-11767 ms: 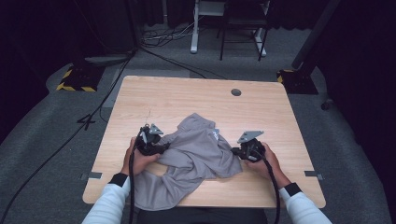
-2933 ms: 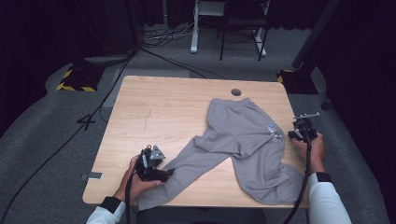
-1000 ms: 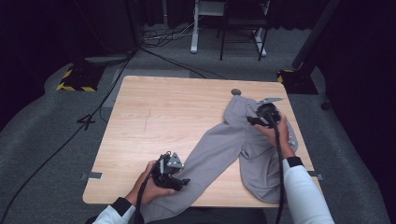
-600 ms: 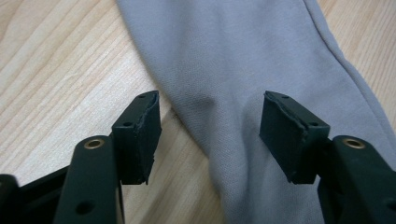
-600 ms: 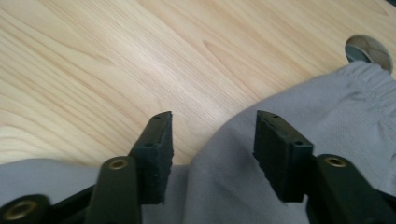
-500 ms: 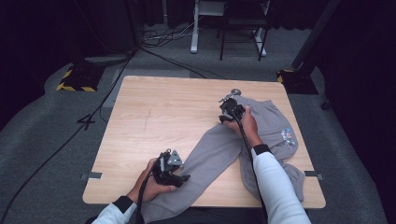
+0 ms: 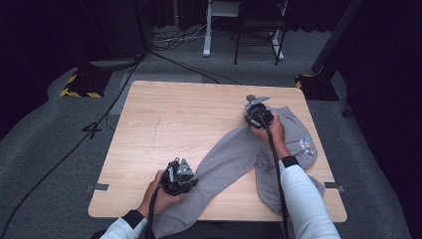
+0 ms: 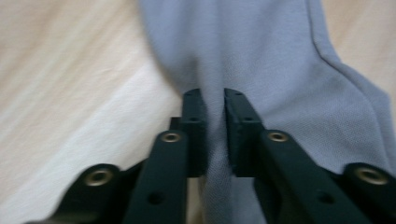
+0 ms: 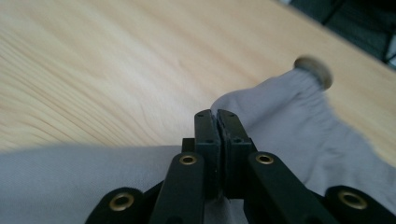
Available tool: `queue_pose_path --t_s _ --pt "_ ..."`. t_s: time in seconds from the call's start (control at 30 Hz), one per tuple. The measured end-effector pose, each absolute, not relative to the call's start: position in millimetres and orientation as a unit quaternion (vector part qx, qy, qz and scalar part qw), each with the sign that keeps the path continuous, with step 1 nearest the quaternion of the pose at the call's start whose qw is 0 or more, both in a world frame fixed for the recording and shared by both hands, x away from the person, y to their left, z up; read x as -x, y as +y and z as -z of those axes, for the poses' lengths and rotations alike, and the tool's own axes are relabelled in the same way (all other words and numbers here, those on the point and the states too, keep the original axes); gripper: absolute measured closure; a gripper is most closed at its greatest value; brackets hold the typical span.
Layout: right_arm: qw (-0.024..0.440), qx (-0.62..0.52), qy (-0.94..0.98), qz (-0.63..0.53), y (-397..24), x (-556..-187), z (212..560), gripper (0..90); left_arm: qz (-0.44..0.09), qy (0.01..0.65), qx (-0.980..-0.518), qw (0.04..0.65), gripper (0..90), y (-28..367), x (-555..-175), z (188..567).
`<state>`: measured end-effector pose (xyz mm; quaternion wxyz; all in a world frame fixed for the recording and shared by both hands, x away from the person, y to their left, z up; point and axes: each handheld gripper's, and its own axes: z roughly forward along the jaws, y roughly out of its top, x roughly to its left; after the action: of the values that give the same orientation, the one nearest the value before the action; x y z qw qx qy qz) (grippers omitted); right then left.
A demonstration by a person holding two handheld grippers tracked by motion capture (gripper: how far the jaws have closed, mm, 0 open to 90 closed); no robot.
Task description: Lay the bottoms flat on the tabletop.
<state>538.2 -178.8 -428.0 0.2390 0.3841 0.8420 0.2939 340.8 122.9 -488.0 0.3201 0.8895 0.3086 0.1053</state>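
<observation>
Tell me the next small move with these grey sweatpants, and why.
Probably lift both grippers slightly and draw them apart to pull the leg flat. The left gripper has just closed on the grey sweatpants near the leg's end, the right gripper on the waist corner, and the cloth between them lies creased on the table.

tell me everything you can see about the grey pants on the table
The grey pants are soft, knit-looking sweatpants lying flat on the right half of the wooden table, waistband at the far edge, a small coloured print near the hip. One leg runs diagonally toward the near edge. The left tool pinches that leg's fabric; the right tool is shut on cloth near the waistband.
</observation>
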Motion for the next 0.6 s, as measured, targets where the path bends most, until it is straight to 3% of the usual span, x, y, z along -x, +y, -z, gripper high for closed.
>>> queue_pose_path --t_s 0.07,0.27,0.5,0.6 --pt "0.235 -0.394 0.816 -0.351 -199 -525 410 86.8 -0.131 0.309 -0.888 0.314 85.1 123 -339 486" --pt "0.248 -0.389 0.793 -0.397 -253 -478 396 86.3 -0.158 0.267 -0.890 0.333 86.1 109 -320 466" --pt "0.235 -0.419 0.805 -0.347 -305 -433 427 83.0 -0.121 0.163 -0.924 0.324 79.3 58 -288 459" --pt "0.209 -0.432 0.827 -0.292 -314 -425 449 72.8 -0.092 0.126 -0.938 0.308 76.2 37 -279 466"
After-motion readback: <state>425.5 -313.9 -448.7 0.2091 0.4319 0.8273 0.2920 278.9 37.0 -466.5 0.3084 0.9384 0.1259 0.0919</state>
